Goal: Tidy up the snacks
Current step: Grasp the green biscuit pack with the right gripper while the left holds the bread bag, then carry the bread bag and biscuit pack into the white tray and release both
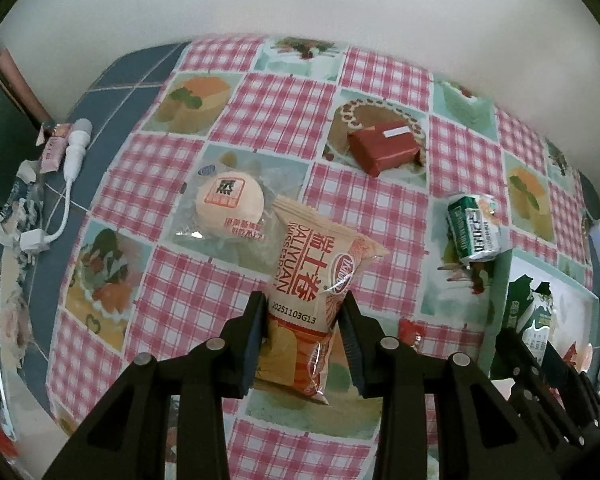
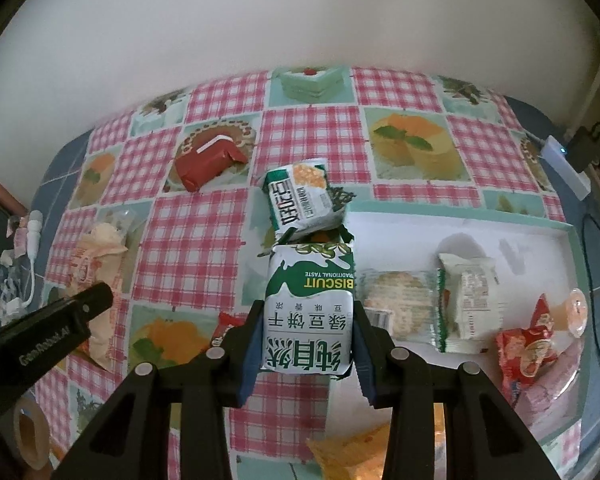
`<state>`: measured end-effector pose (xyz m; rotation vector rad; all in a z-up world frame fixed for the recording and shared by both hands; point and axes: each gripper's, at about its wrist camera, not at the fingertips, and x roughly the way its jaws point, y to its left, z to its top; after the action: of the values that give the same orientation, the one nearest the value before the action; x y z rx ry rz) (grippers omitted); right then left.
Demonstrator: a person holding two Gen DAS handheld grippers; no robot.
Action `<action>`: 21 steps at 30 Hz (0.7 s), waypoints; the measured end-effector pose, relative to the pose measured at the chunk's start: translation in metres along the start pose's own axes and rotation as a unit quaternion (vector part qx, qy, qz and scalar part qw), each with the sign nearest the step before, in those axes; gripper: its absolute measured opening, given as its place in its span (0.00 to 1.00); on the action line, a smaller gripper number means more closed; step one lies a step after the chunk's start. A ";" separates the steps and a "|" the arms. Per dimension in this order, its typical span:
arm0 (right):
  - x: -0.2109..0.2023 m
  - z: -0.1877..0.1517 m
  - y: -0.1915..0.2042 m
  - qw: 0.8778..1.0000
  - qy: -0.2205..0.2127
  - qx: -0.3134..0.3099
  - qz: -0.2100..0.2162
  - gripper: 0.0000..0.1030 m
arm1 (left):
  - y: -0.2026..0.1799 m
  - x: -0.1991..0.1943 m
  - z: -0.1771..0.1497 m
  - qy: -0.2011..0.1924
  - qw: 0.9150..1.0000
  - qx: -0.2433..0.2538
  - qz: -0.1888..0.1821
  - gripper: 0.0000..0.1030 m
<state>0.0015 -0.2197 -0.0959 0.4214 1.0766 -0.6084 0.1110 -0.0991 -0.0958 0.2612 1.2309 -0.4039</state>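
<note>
Two snacks mid-transfer: left gripper (image 1: 302, 306) clamped on Daliyuan Swiss-roll packet (image 1: 312, 280), right gripper (image 2: 306, 320) clamped on mung-bean biscuit pack (image 2: 310, 312); next, probably into tray (image 2: 460, 218).

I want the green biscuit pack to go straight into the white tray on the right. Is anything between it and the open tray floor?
Nothing visible blocks it. The right hand-held gripper holds the green biscuit pack beside the white tray; its low rim is the only edge to cross. The round cracker lies just inside, with bare floor behind it.
</note>
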 end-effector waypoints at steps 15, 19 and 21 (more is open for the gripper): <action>-0.025 0.006 -0.055 0.999 -0.014 0.043 -0.007 0.41 | -0.058 -0.039 -0.008 -0.043 0.998 0.040 -0.020 0.37; -0.030 0.006 -0.077 0.998 -0.018 0.061 -0.008 0.41 | -0.078 -0.047 -0.012 -0.051 0.997 0.052 -0.030 0.37; -0.034 0.007 -0.086 0.997 -0.021 0.069 -0.008 0.41 | -0.088 -0.050 -0.014 -0.053 0.996 0.058 -0.039 0.37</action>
<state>-0.0606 -0.2808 -0.0650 0.5186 1.0024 -0.7054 0.0470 -0.1649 -0.0512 0.2875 1.1182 -0.5513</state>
